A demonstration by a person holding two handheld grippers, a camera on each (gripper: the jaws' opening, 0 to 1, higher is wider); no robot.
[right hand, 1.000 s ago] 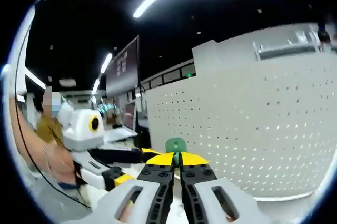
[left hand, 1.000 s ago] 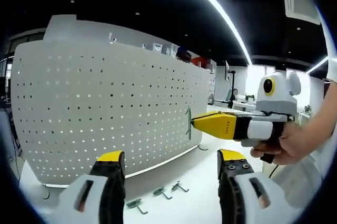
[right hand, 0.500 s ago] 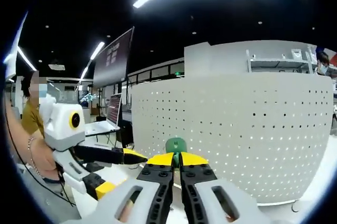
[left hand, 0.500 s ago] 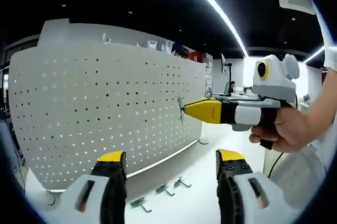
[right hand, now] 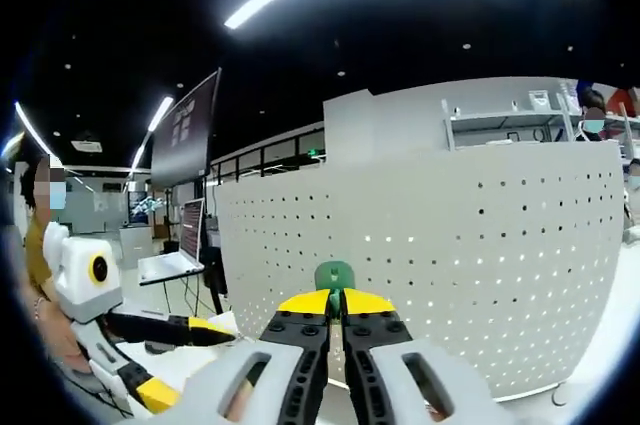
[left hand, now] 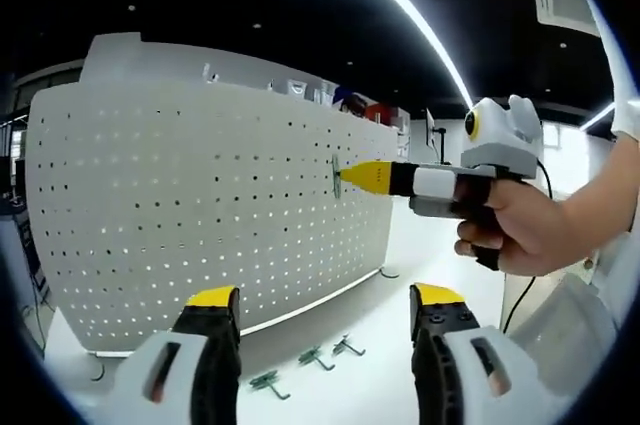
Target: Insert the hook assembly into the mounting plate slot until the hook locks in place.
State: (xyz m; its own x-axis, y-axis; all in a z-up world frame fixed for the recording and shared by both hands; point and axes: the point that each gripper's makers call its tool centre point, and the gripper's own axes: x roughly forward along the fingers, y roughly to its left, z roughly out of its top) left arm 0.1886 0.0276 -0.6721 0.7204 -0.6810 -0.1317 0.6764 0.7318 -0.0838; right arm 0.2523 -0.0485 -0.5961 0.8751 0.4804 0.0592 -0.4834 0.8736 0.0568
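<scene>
Now we carry the green hook (left hand: 336,171) higher along the white pegboard (left hand: 200,215) than it sat a second ago, when it hung low by the board's right end. In the left gripper view, the right gripper (left hand: 352,175) enters from the right with its jaws pinched together on the hook, which sits at or just against the perforated face; we cannot tell whether it has entered a hole. We judge the hook is being lined up with an upper row, so locking is not yet done.

The left gripper (left hand: 325,307) stands wide, holding nothing, low before the board. On the white table (left hand: 370,385) below it lie three spare hooks (left hand: 305,365), near the board's foot.

In the right gripper view, the hook's green tab (right hand: 334,276) rises between the closed yellow tips. The board now fills more of that view than before.
</scene>
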